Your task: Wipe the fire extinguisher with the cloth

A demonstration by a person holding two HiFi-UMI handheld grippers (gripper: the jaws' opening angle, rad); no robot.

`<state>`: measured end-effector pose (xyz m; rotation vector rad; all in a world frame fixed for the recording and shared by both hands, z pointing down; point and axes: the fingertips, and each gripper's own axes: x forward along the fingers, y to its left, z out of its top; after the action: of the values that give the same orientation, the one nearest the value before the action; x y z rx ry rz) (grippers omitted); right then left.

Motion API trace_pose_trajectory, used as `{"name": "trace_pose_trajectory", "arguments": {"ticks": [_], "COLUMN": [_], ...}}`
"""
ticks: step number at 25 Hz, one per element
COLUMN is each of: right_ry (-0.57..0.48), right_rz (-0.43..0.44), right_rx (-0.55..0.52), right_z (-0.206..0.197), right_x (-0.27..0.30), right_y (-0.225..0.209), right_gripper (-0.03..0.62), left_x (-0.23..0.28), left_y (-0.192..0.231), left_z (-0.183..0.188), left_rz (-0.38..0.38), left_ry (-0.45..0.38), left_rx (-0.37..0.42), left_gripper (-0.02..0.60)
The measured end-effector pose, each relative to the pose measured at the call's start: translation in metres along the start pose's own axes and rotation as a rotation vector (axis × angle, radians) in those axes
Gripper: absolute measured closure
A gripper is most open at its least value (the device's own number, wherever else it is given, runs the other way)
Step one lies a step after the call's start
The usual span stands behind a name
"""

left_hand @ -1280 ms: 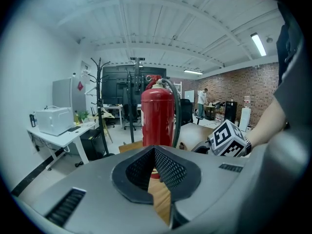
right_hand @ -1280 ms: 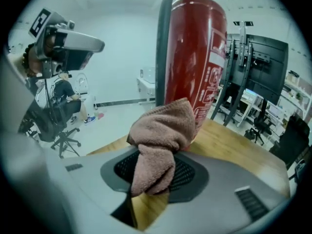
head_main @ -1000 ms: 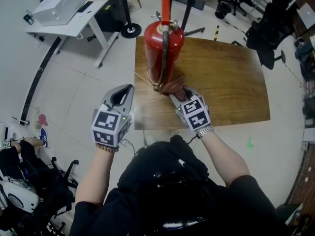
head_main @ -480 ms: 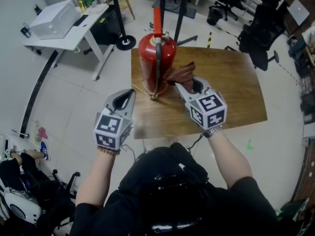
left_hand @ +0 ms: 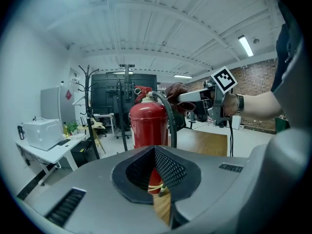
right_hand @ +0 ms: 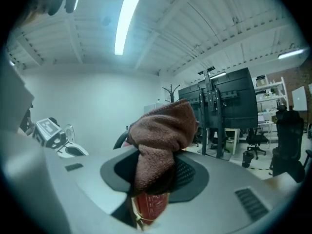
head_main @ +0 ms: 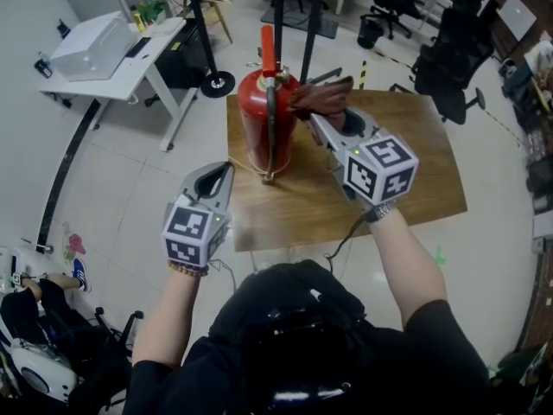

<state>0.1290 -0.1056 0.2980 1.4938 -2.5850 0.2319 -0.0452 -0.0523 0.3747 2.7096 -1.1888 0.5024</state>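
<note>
Two tools are in the person's hands. The right tool (head_main: 321, 121) grips the brown cloth (head_main: 321, 99) between its jaws and holds it high, just beside the top of the red fire extinguisher (head_main: 259, 128), which stands upright on the wooden counter (head_main: 406, 171). The left tool (head_main: 226, 171) has its jaws closed together on nothing, near the counter's left front corner.

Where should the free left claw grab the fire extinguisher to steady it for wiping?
Probably the valve neck under the red lever, coming from the left. The fire extinguisher stands upright, its body looks too wide for the jaws, the hose runs down the near side, and the right claw with the cloth occupies the right.
</note>
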Motion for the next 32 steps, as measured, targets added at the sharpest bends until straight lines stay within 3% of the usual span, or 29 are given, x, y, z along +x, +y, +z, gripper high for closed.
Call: {"name": "trace_pose_trajectory", "arguments": {"ticks": [9, 19, 27, 32], "right_ry": [-0.040, -0.008, 0.012, 0.024], "right_rz": [0.139, 0.277, 0.307, 0.282], "right_rx": [0.052, -0.019, -0.119, -0.177], "right_z": [0.029, 0.017, 0.005, -0.009], "right_x": [0.016, 0.036, 0.037, 0.031], "right_y": [-0.004, 0.018, 0.030, 0.030], "right_gripper": [0.439, 0.439, 0.441, 0.441], "left_x": [0.005, 0.018, 0.022, 0.026], "left_y": [0.002, 0.002, 0.003, -0.002], "left_z": [0.009, 0.016, 0.012, 0.010], "left_rz": [0.055, 0.121, 0.167, 0.175], "left_ry": [0.005, 0.025, 0.052, 0.061], "left_rx": [0.002, -0.005, -0.020, -0.020], "left_gripper": [0.581, 0.581, 0.581, 0.581]}}
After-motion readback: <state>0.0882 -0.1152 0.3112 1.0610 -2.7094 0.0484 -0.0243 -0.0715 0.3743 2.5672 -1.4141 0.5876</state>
